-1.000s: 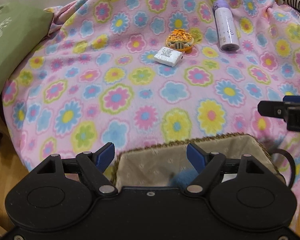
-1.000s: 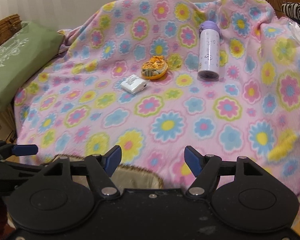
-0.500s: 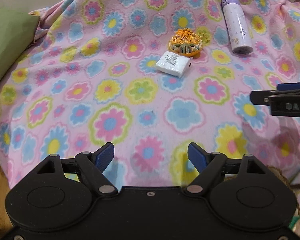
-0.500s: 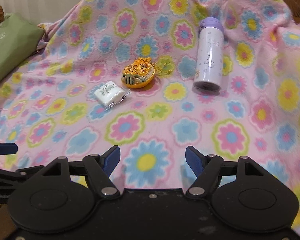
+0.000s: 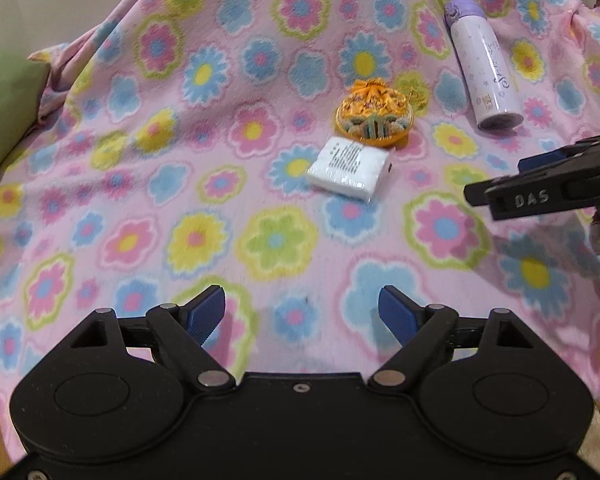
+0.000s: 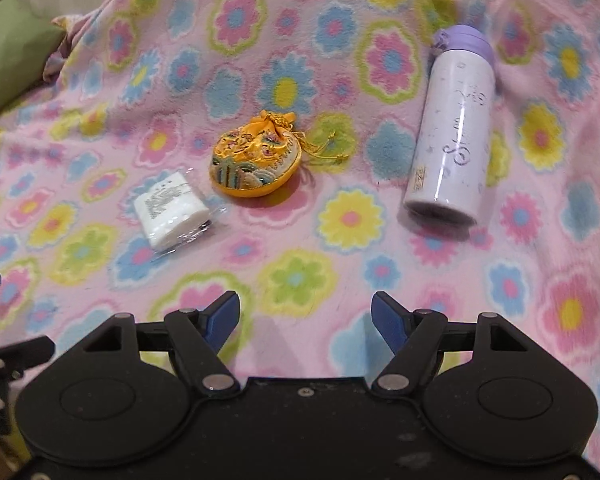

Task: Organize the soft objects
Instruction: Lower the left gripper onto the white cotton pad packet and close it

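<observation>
A flowered pink blanket (image 5: 148,184) covers the surface, with a green cushion (image 5: 4,104) at its left edge. The orange pouch (image 6: 255,163) lies mid-blanket, just beside the white packet (image 6: 171,209); the bottle (image 6: 452,132) lies well to their right. All three now loom larger than half a second ago. Left tongs (image 5: 302,312) and right tongs (image 6: 305,318) hover spread wide, holding nothing, having advanced toward the pouch.
</observation>
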